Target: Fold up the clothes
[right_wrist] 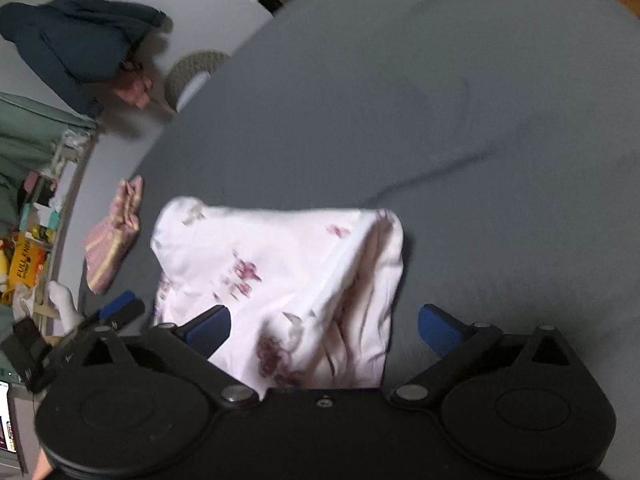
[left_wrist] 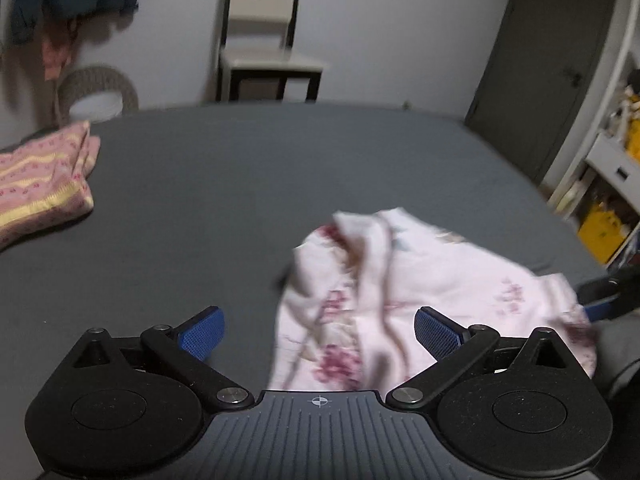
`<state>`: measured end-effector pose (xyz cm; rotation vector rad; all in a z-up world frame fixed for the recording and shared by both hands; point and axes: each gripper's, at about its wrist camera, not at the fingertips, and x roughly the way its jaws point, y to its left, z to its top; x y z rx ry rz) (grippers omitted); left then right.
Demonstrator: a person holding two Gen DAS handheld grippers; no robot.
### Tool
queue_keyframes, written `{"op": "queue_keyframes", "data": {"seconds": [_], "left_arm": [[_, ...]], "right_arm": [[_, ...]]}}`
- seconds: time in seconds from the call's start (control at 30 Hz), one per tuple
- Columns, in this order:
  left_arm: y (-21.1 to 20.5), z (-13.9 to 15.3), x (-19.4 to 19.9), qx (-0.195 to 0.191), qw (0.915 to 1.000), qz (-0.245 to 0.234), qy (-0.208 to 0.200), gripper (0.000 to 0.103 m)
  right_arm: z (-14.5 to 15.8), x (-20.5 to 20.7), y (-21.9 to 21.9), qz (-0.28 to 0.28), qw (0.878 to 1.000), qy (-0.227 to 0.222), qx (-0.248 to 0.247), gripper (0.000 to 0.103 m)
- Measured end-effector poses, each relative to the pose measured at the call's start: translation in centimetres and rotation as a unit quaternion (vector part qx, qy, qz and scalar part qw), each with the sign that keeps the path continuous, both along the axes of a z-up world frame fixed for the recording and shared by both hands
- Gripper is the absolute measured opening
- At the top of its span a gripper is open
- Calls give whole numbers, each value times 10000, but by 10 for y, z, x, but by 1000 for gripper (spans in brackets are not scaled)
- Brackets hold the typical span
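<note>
Item one — a white floral garment (left_wrist: pixel 384 292), crumpled and partly bunched, lying on the grey bed (left_wrist: pixel 248 184). In the left wrist view we find it at about four o'clock of the frame's centre, its near edge reaching between the fingers of the left tongs (left_wrist: pixel 320 334). We note those tongs spread wide, both blue pads (left_wrist: pixel 202 332) clear of the cloth.

Item two — the right tongs (right_wrist: pixel 324 330), likewise spread wide in their own view; the garment (right_wrist: pixel 280 280) lies between and ahead of them, from centre toward nine o'clock, draping over the left-hand pad (right_wrist: pixel 210 330). We see no closed grip on it. The blur hides whether cloth and pad touch.

Item three: a folded pink striped cloth (left_wrist: pixel 40 184), at nine o'clock in the left view, well apart from the floral garment, near the bed's edge.

Item four: a chair (left_wrist: pixel 264 40) against the wall at twelve o'clock, beyond the bed.
</note>
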<state>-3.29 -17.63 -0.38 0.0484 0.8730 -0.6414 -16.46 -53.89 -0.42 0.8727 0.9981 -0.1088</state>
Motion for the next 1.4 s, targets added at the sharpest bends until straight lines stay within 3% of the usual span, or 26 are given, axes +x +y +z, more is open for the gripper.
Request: {"op": "queue_keyframes", "data": {"seconds": [0.13,0.33,0.43,0.57,0.73,0.83,1.0,1.03,1.07,1.13,1.27,1.4], "left_arm": [[-8,-9,23,7,9984,-129,544,102],[-22,-26,38,-5,9923,-290,1202,102],[-26,-27,41,-1,9921,-269,1227,102],[-30,-27,45,-292,9849,-423,1655,102],[-43,-26,42,-286,9809,-590,1832,101],[-47,-30,45,-739,9648,-667,2436,101],[-56,-28,46,-622,9665,-688,2391,101],[-56,-28,48,-683,9648,-653,2456,100],[-54,-29,49,-700,9640,-636,2484,96],[-53,-30,50,-669,9640,-646,2491,90],[-56,-29,49,-444,9683,-795,2324,68],[-58,-33,52,-782,9584,-834,2614,62]], "right_arm": [[-12,4,-5,-16,9994,309,165,101],[-16,8,-4,50,9994,221,257,103],[-15,10,-1,187,9993,170,292,103],[-15,13,1,329,9986,145,384,103],[-17,16,3,441,9971,59,611,100],[-18,15,3,446,9962,23,743,100],[-21,12,-4,319,9941,-56,1040,96],[-21,12,-5,317,9927,-91,1162,84],[-24,12,-5,329,9908,-94,1310,82],[-29,14,-5,346,9883,-19,1483,80],[-26,18,3,489,9913,4,1222,81],[-18,22,17,746,9940,-96,794,81]]}}
